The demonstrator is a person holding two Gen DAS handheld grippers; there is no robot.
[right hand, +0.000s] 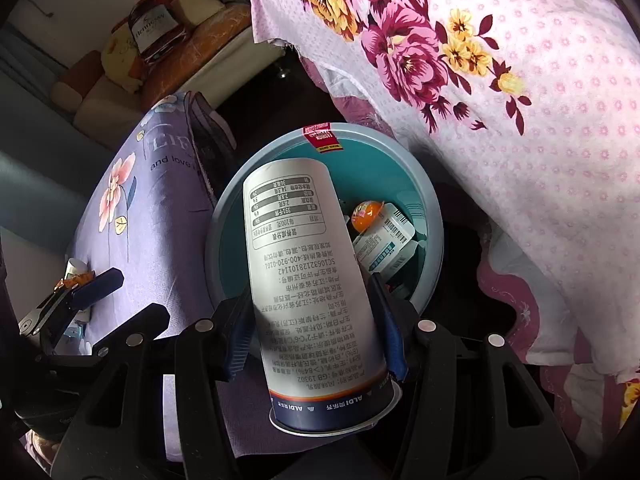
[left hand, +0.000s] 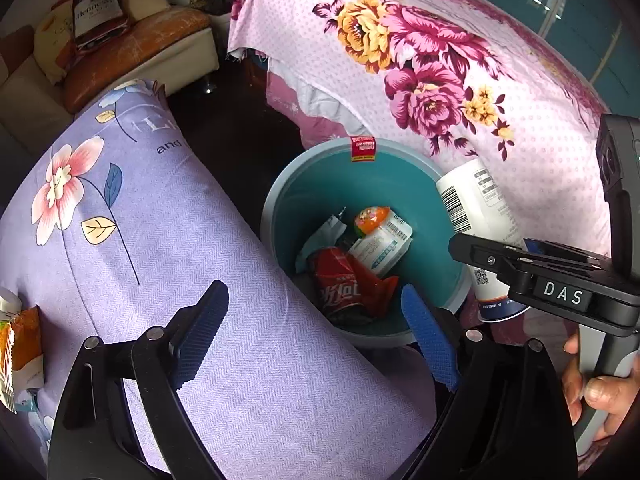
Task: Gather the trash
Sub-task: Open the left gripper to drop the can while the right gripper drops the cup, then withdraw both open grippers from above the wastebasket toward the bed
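Note:
A teal bin (left hand: 280, 208) (right hand: 224, 216) stands on the floor between a pillow and a bed. Inside it lie a crushed red can (left hand: 340, 284), an orange egg-shaped piece (left hand: 370, 218) (right hand: 370, 212) and a white packet (left hand: 384, 244) (right hand: 386, 242). My left gripper (left hand: 316, 312) hovers above the bin's near rim, open, with nothing between its blue pads. My right gripper (right hand: 316, 332) (left hand: 486, 258) is shut on a tall white printed cup (right hand: 304, 264) (left hand: 468, 208), held tilted over the bin's right side with its dark blue rim end toward the camera.
A purple floral pillow (left hand: 140, 220) lies left of the bin, with a torn snack wrapper (left hand: 20, 344) on it. A pink floral blanket (left hand: 480, 80) covers the bed on the right. A sofa with cushions (left hand: 96, 12) stands behind. A hand (left hand: 600, 392) holds the right gripper's handle.

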